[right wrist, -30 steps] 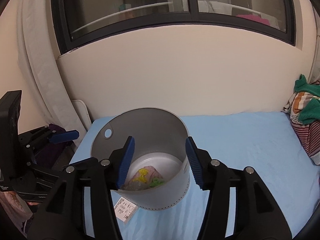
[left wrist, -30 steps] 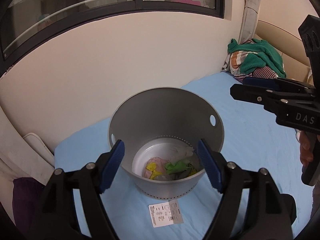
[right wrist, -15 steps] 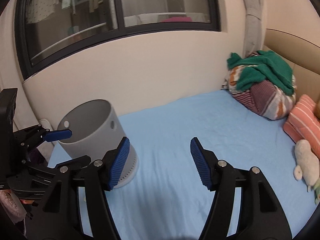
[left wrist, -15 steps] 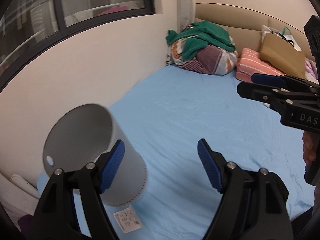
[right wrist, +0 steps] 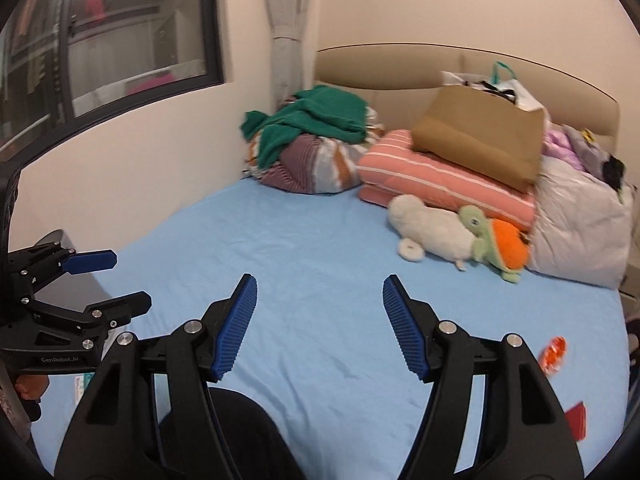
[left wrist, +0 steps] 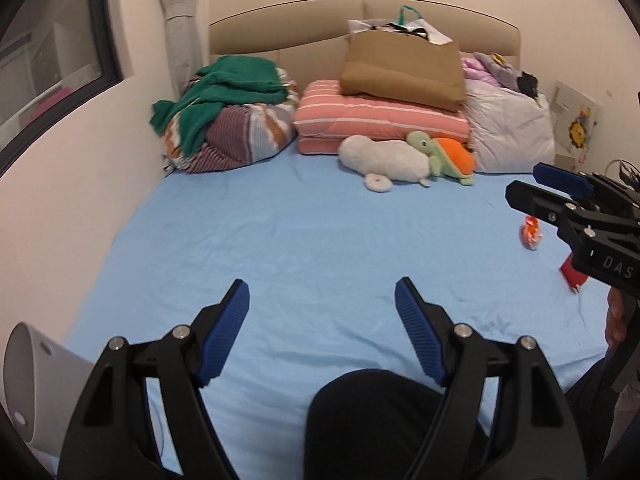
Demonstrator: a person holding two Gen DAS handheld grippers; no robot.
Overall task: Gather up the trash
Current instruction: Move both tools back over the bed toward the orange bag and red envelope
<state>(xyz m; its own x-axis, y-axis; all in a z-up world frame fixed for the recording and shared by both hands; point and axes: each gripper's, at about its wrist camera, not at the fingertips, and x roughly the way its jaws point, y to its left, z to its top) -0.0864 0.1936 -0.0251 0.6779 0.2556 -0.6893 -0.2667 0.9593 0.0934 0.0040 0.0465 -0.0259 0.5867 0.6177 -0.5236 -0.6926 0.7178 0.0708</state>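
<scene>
A wide bed with a light blue sheet (left wrist: 304, 240) fills both views, with pillows and bedding piled against its beige headboard (right wrist: 400, 68). A grey cylindrical bin (left wrist: 36, 384) sits at its near left corner. The left tongs (left wrist: 322, 304) and right tongs (right wrist: 316, 300) hang above the sheet, blue pads spread wide, gripping nothing. Near the bed's right edge lie a crumpled orange wrapper (left wrist: 531, 236) and, close by, a flat red packet (right wrist: 576, 420).
</scene>
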